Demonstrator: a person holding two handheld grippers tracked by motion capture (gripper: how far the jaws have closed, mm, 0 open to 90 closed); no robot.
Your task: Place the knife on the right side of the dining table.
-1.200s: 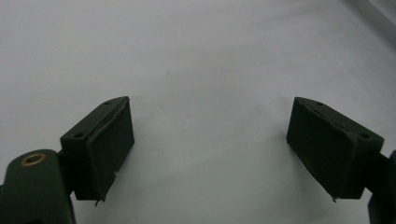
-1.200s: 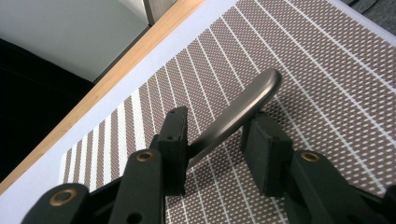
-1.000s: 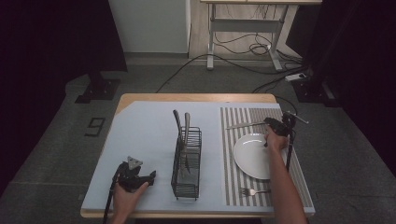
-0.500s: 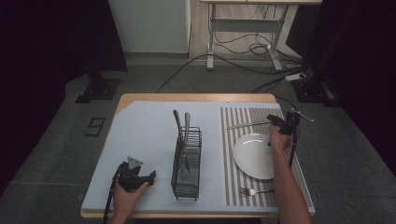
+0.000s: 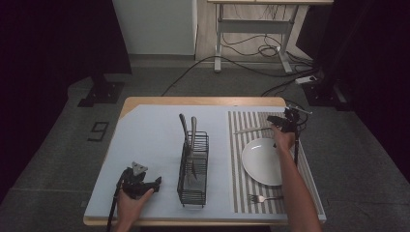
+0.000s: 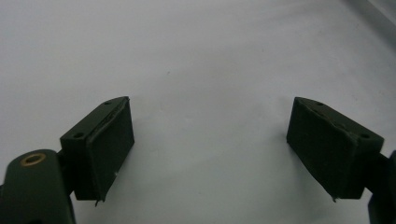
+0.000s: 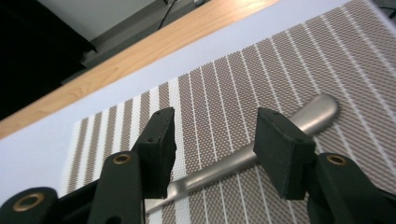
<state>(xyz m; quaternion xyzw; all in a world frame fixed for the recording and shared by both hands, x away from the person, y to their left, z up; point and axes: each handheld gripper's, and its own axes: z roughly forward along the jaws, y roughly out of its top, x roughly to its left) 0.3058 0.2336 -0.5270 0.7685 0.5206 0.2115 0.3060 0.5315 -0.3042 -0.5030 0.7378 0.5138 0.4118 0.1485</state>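
Right now the right gripper (image 5: 281, 123) sits over the far end of the striped mat (image 5: 237, 159), and its jaws are open with nothing between them. Just under them a silver knife (image 7: 243, 161) lies flat on the mat, above the white plate (image 5: 261, 162). A fork (image 5: 263, 198) lies near the front edge of the mat. The left gripper (image 5: 147, 182) rests low on the pale blue cover (image 5: 145, 140), well apart from the knife, and its jaws are wide open too. Between the two hands stands a black wire basket (image 5: 193, 166) with two handles sticking up.
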